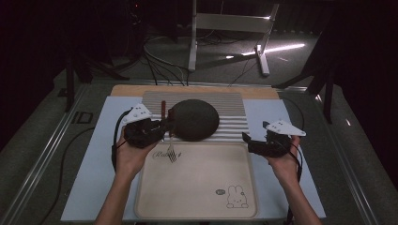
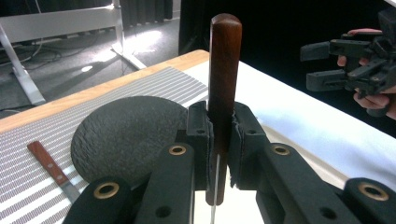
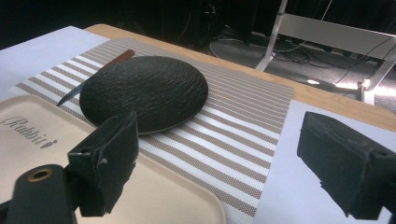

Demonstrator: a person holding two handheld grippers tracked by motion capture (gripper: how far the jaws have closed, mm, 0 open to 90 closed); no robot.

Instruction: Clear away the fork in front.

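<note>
My left gripper [image 1: 165, 125] is shut on the brown wooden handle of a fork [image 2: 224, 70]. The handle stands upright between the jaws. The fork's tines [image 1: 172, 154] hang down over the far left part of the beige tray [image 1: 197, 187]. A dark round plate [image 1: 195, 119] rests on the striped placemat [image 1: 232, 108], just right of the left gripper. A knife [image 1: 163, 108] with a reddish handle lies on the mat left of the plate. My right gripper [image 1: 247, 140] hovers open near the tray's far right corner, nothing between its jaws.
The tray [image 3: 46, 135] carries a rabbit drawing and lies on a pale blue cloth [image 1: 98, 159]. The placemat [image 3: 233, 126] lies beyond it, with a wooden table edge [image 1: 131, 90] behind. A metal stand [image 1: 225, 28] is on the floor beyond.
</note>
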